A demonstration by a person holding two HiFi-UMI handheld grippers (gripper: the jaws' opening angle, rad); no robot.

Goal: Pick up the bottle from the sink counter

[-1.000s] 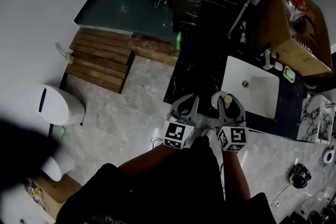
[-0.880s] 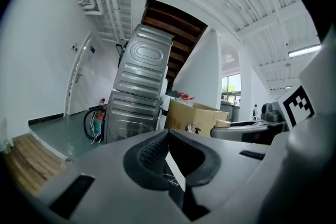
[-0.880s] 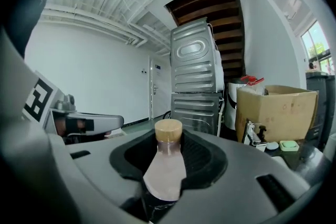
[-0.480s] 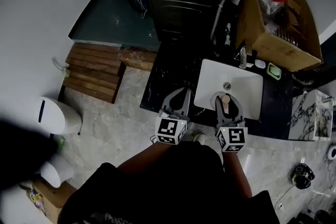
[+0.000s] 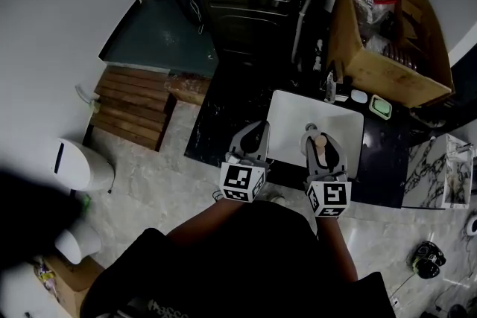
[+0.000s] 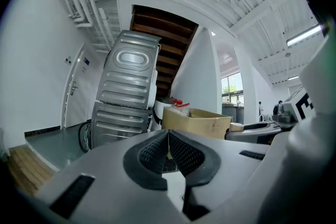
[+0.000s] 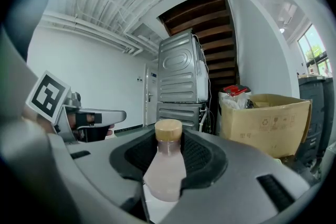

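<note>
Bottle [image 7: 166, 165] stands clenched in jaws of right gripper [image 5: 320, 141] above sink [image 5: 289, 115]; left gripper [image 5: 253, 138] alongside, jaws together.

Dark marbled counter [image 5: 220, 115] with white sink [image 5: 287, 123], cardboard box [image 5: 387, 74], perhaps a soap dish [image 5: 381, 107].

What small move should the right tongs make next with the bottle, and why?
Probably raise the bottle a little, grip unchanged: the right tongs already clamp it below its cap, over the white sink, so it is off the counter. The left tongs are shut and empty.
</note>
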